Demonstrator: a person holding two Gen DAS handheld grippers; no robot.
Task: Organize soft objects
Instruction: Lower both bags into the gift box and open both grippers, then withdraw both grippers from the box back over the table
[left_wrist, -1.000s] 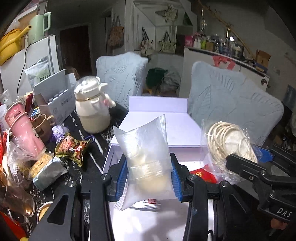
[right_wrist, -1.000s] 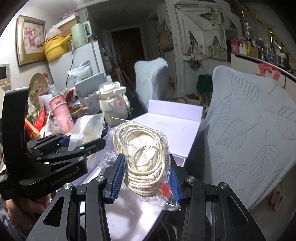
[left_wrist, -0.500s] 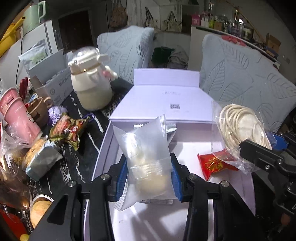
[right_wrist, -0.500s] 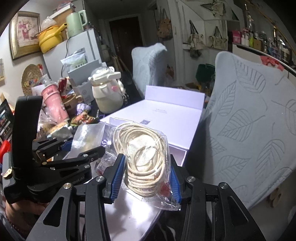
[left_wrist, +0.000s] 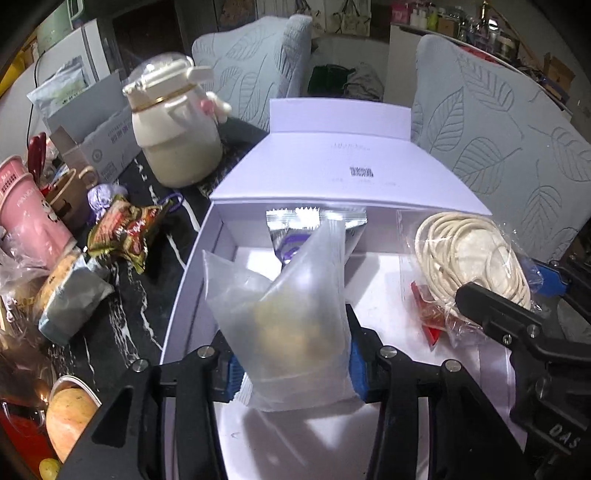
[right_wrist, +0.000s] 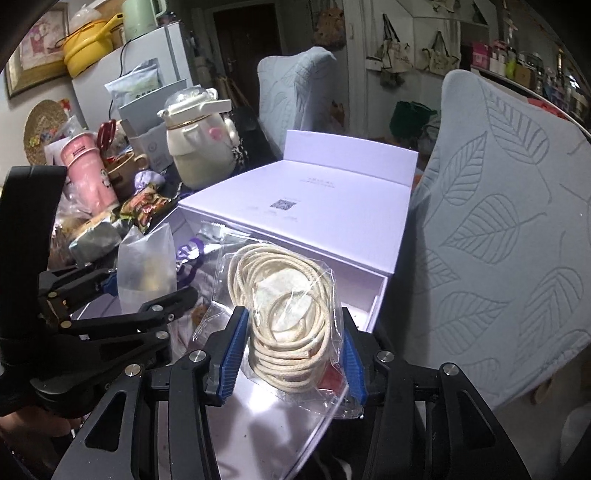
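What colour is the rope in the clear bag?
The rope is cream white, coiled inside its clear bag; the right wrist view shows it best.

Frosted pouch (left_wrist: 291, 314) left of rope bag (left_wrist: 476, 258) over open box (left_wrist: 192, 269), foil packet (left_wrist: 314, 225) behind, jug (left_wrist: 177, 140) beyond

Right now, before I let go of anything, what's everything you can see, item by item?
box: 1, white, lid open, centre of table
frosted bag: 1, yellowish contents, between left claw pads, over box
rope bag: 1, clear, cream coil, between right claw pads, over box
foil packet: 1, silver-purple, box's far end
kettle: 1, cream, left of lid
snack packet: 1, red-green, left of box
pink cup: 1, far left
chairs: 2, pale blue, behind table
left claw: opening
right claw: opening
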